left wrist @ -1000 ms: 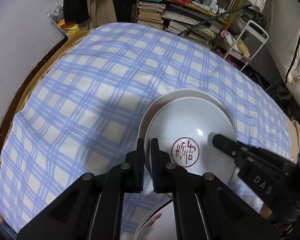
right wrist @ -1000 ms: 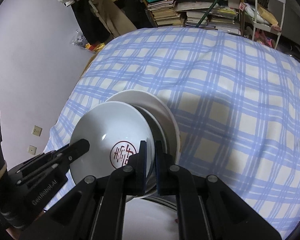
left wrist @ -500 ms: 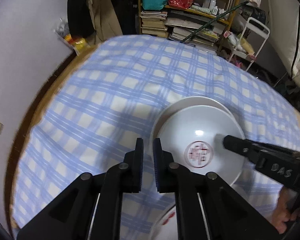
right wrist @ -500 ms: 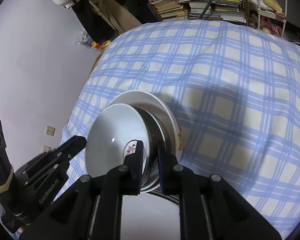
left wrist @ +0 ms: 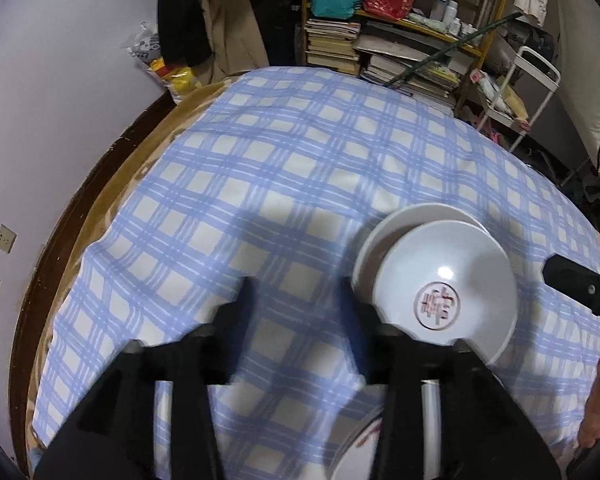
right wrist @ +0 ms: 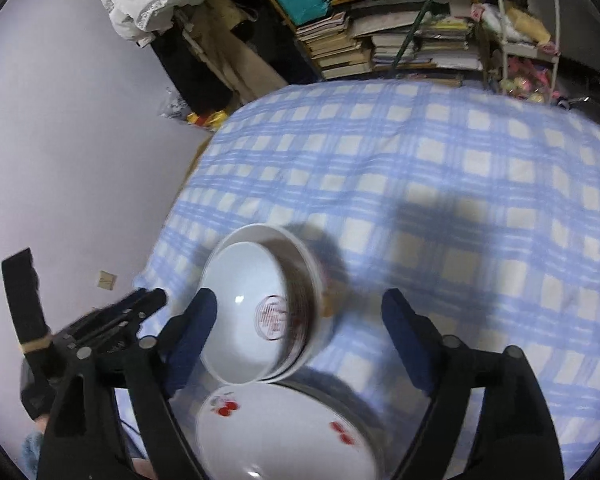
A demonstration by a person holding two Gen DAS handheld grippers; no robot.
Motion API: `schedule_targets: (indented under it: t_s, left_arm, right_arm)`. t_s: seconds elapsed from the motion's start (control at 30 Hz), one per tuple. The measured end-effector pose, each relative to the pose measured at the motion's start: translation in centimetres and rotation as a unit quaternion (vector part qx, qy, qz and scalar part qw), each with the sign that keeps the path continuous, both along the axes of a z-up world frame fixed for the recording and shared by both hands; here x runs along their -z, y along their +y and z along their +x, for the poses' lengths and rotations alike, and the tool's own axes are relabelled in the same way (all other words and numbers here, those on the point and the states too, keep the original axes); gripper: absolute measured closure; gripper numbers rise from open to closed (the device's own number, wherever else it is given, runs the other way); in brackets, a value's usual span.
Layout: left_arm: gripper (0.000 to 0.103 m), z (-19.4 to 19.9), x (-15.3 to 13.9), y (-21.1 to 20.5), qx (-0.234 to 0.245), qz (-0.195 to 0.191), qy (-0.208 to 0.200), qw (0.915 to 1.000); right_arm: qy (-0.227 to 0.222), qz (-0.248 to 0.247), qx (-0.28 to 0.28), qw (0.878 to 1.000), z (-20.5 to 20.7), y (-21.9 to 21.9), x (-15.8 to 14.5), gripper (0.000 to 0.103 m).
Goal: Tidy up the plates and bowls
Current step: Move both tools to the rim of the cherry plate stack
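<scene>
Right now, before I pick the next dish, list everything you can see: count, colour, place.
bowl: two nested, white, top one with a red emblem, near edge of the cloth
plate: one, white with red cherries, just in front of the bowls
cloth: one, blue and white check, covering the surface
bookshelf: one, yellow frame, stacked books, back of the room
cart: one, white wire frame, right of the shelf
left gripper: black, jaws opening, nothing between them
right gripper: black, jaws opening either side of the bowls, no pad touching
</scene>
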State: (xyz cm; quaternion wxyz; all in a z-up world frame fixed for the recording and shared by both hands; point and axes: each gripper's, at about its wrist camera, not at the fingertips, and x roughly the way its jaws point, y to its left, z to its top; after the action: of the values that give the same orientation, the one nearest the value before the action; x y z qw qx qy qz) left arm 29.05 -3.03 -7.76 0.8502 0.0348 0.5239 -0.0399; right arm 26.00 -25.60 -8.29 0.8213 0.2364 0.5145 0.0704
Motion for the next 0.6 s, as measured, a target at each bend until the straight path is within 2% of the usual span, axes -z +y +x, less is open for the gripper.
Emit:
schedule_targets:
  t_s: [0.07,0.13,0.23,0.4,0.5,0.6]
  left_arm:
    - [0.041,0.2,0.1,0.5,-0.009,0.005,-0.008,0.9999]
    - [0.033,0.8,0.6,1.1,-0.017,-0.005,0.001,0.9998]
    - [0.027,1.6,1.5,2.0,-0.03,-0.026,0.019,0.999]
    - [0.026,2.6,3.7,3.1,-0.044,-0.079,0.063,0.9939]
    - [0.026,2.7,4.3,3.5,-0.054,-0.092,0.066,0.9921]
    - [0.026,2.7,4.5,3.7,-0.044,-0.119,0.067,0.9896]
  right_arm:
    - [0.009,-0.014,0.003,1.0,0.0,-0.5,0.4,0.013]
    - [0.018,-0.021,0.009,1.0,-0.1,-1.0,0.9,0.013]
    - [0.031,-0.041,0.017,0.999,0.0,-1.5,1.8,0.012]
    - [0.056,-0.053,0.015,0.997,0.3,-1.9,3.4,0.012]
    - [0.066,-0.056,0.015,0.996,0.4,-2.0,4.3,0.012]
    - [0.069,-0.046,0.017,0.996,0.5,-2.2,4.8,0.012]
